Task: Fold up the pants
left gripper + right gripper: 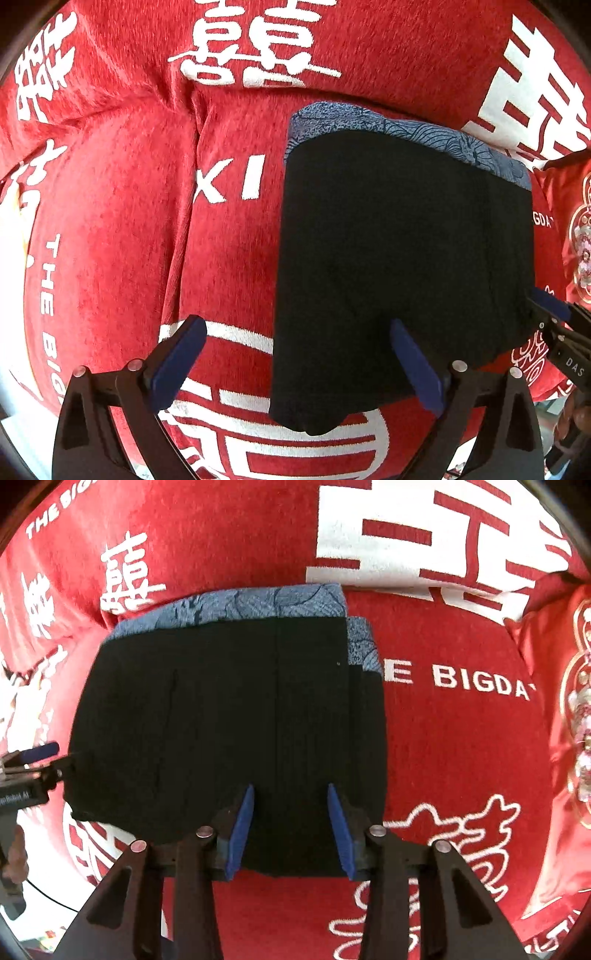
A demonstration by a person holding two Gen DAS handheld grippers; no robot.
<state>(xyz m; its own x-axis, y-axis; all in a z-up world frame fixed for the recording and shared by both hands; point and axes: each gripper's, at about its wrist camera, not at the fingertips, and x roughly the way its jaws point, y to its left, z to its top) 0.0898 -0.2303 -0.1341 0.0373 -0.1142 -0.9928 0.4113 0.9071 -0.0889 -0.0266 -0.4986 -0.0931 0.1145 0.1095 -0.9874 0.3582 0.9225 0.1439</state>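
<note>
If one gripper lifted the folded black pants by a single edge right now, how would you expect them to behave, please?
The black pants are probably floppy: soft cloth lying flat in layers, so a lifted edge would likely sag and the fold open. They look light. On the fuzzy red blanket, a push would more likely bunch them than slide them.

folded black fabric pants (399, 266), blue patterned band at far edge | red plush cloth with white lettering (122, 229) beneath | left gripper (295, 362) blue-padded, spread wide | right gripper (554, 314) at pants' right edge
</note>
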